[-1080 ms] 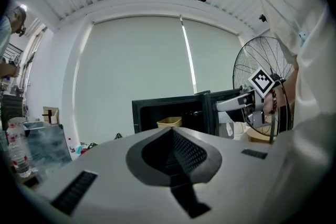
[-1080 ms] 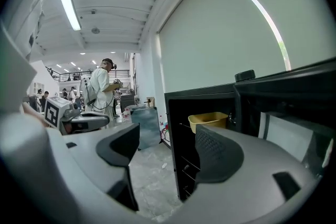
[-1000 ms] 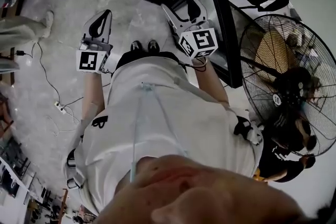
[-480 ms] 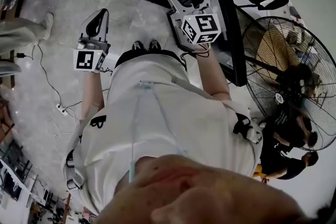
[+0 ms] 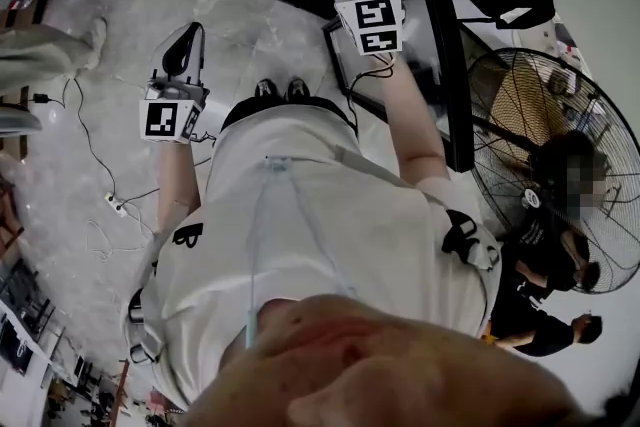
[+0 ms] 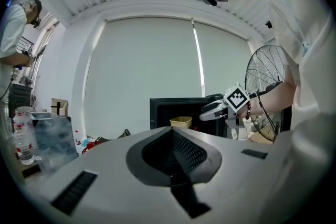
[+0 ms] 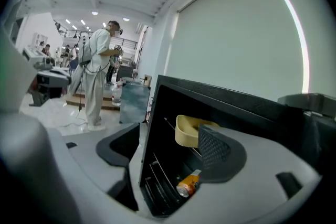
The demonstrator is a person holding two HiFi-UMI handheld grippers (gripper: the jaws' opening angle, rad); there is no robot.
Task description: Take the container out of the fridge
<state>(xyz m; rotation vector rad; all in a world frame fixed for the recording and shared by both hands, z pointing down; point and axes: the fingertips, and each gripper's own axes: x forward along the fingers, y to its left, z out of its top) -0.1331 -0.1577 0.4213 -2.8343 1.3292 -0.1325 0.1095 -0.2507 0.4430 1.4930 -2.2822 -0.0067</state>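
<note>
The right hand-held gripper [image 7: 168, 136] has its jaws spread wide with nothing between them, and it faces the open front of the small black fridge [image 7: 226, 97]. Inside, the pale yellow plastic container [image 7: 188, 131] sits on an upper wire rack, clear of the jaws. An orange drink can [image 7: 188, 184] rests lower down. The left hand-held gripper [image 6: 173, 150] is pressed together and empty, held over the grey marbled floor [image 5: 110, 35], well left of the fridge. A large wire-guarded floor fan [image 5: 560, 145] stands to the right.

Fridge [image 7: 236, 101] open, can [image 7: 188, 184] at btm.
</note>
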